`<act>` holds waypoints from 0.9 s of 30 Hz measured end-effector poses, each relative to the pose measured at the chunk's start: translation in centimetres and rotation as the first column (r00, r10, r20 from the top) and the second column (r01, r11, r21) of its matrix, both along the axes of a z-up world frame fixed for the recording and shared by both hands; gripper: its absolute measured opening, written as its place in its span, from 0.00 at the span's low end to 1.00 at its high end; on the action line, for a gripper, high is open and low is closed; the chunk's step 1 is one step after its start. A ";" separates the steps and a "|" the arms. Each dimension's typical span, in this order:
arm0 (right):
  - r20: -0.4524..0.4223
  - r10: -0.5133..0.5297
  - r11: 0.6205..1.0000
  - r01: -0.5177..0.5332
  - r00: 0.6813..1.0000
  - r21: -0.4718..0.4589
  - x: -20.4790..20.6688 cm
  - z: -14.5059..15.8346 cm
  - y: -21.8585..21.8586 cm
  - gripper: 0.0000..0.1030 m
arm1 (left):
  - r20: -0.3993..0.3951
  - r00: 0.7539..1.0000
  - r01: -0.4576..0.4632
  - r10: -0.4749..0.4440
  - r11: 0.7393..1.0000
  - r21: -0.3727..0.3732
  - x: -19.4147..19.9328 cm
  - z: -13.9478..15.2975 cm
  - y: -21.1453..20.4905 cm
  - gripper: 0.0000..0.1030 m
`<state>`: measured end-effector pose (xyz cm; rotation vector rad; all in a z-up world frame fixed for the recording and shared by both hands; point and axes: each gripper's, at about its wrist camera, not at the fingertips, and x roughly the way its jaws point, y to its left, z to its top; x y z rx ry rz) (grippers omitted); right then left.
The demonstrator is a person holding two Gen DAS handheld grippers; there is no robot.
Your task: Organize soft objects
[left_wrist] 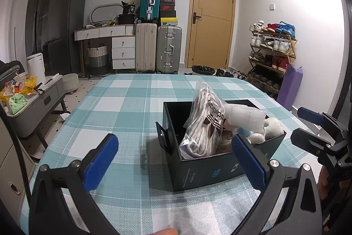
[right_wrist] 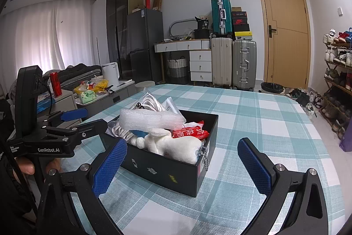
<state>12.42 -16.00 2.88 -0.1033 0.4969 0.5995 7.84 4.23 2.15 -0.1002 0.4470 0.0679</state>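
A black open box (left_wrist: 209,169) (right_wrist: 167,173) stands on the teal checked tablecloth (left_wrist: 123,107) (right_wrist: 264,124). In it are a clear bag of white laces (left_wrist: 204,124) (right_wrist: 149,102) standing upright, a roll of white foam wrap (left_wrist: 244,118) (right_wrist: 151,118), a white plush toy (left_wrist: 270,129) (right_wrist: 176,144) with a ball chain, and a red packet (right_wrist: 190,132). My left gripper (left_wrist: 176,160) (right_wrist: 88,119) is open at the box's near left corner. At the box's other side my right gripper (right_wrist: 182,166) (left_wrist: 300,124) is open too. Neither holds anything.
A grey side cabinet (left_wrist: 37,102) with bottles and bags stands left of the table. A shoe rack (left_wrist: 272,54) and a purple bag (left_wrist: 290,85) are to the right. Suitcases (left_wrist: 158,50), a white dresser and a door line the far wall.
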 end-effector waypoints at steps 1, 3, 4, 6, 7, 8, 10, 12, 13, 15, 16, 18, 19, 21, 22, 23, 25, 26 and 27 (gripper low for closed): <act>0.000 0.001 1.000 -0.001 1.000 0.001 0.0 0.0 0.0 0.99 | 0.000 1.000 0.000 0.000 1.000 0.001 0.0 0.0 0.0 1.00; 0.000 0.000 1.000 0.000 1.000 0.000 0.0 0.0 0.0 0.99 | 0.001 1.000 0.000 0.000 1.000 0.005 0.0 0.1 -0.1 1.00; 0.000 0.001 1.000 -0.001 1.000 0.000 0.0 0.0 0.0 0.99 | 0.002 1.000 0.000 0.000 1.000 0.006 0.0 0.1 -0.1 1.00; 0.001 0.000 1.000 0.000 1.000 0.001 0.0 0.0 0.0 0.99 | 0.003 1.000 -0.001 0.001 1.000 0.006 -0.1 0.2 -0.2 1.00; 0.001 0.000 1.000 0.000 1.000 0.001 0.0 0.0 0.0 0.99 | 0.003 1.000 -0.001 0.001 1.000 0.006 -0.1 0.2 -0.2 1.00; 0.000 0.000 1.000 0.000 1.000 0.001 0.1 0.0 0.0 0.99 | 0.003 1.000 -0.001 0.001 1.000 0.006 -0.1 0.2 -0.2 1.00; -0.001 0.000 1.000 0.000 1.000 0.000 0.0 0.0 0.0 0.99 | 0.004 1.000 -0.001 0.001 1.000 0.005 -0.1 0.2 -0.2 1.00; 0.001 0.001 1.000 -0.001 1.000 0.001 0.0 0.0 0.0 0.99 | 0.003 1.000 -0.001 0.001 1.000 0.005 -0.1 0.2 -0.2 1.00; 0.000 0.000 1.000 0.000 1.000 0.001 0.0 0.0 0.0 0.99 | 0.004 1.000 -0.002 0.001 1.000 0.006 -0.1 0.2 -0.2 1.00; 0.000 0.000 1.000 0.000 1.000 0.001 0.0 0.0 0.0 0.99 | 0.004 1.000 -0.001 0.001 1.000 0.006 -0.1 0.2 -0.2 1.00; 0.001 0.000 1.000 0.000 1.000 0.001 0.0 0.0 0.0 0.99 | 0.003 1.000 -0.001 0.001 1.000 0.006 -0.1 0.2 -0.2 1.00; 0.000 0.000 1.000 0.000 1.000 0.001 0.0 0.0 0.0 0.99 | 0.004 1.000 -0.001 0.001 1.000 0.005 -0.1 0.1 -0.1 1.00; 0.000 0.000 1.000 0.000 1.000 0.001 0.0 0.0 -0.1 0.99 | 0.004 1.000 -0.001 0.001 1.000 0.005 -0.1 0.2 -0.1 1.00; 0.001 0.000 1.000 0.000 1.000 0.001 0.0 0.0 0.0 0.99 | 0.004 1.000 -0.002 0.002 1.000 0.006 -0.1 0.1 -0.1 1.00; 0.001 0.000 1.000 0.000 1.000 0.001 0.0 0.0 0.0 0.99 | 0.004 1.000 -0.001 0.001 1.000 0.005 -0.1 0.2 -0.1 1.00; 0.000 0.000 1.000 0.000 1.000 0.001 0.0 0.0 0.0 0.99 | 0.004 1.000 -0.001 0.001 1.000 0.006 -0.1 0.1 -0.1 1.00; 0.000 0.000 1.000 0.000 1.000 0.002 0.0 0.0 -0.1 0.99 | 0.005 1.000 -0.001 0.001 1.000 0.006 -0.1 0.1 -0.1 1.00; 0.001 0.000 1.000 0.000 1.000 0.001 0.0 0.0 0.0 0.99 | 0.004 1.000 -0.001 0.001 1.000 0.005 -0.1 0.1 -0.1 1.00; 0.001 0.000 1.000 0.000 1.000 0.001 0.0 0.0 -0.1 0.99 | 0.004 1.000 -0.002 0.002 1.000 0.005 -0.1 0.1 -0.1 1.00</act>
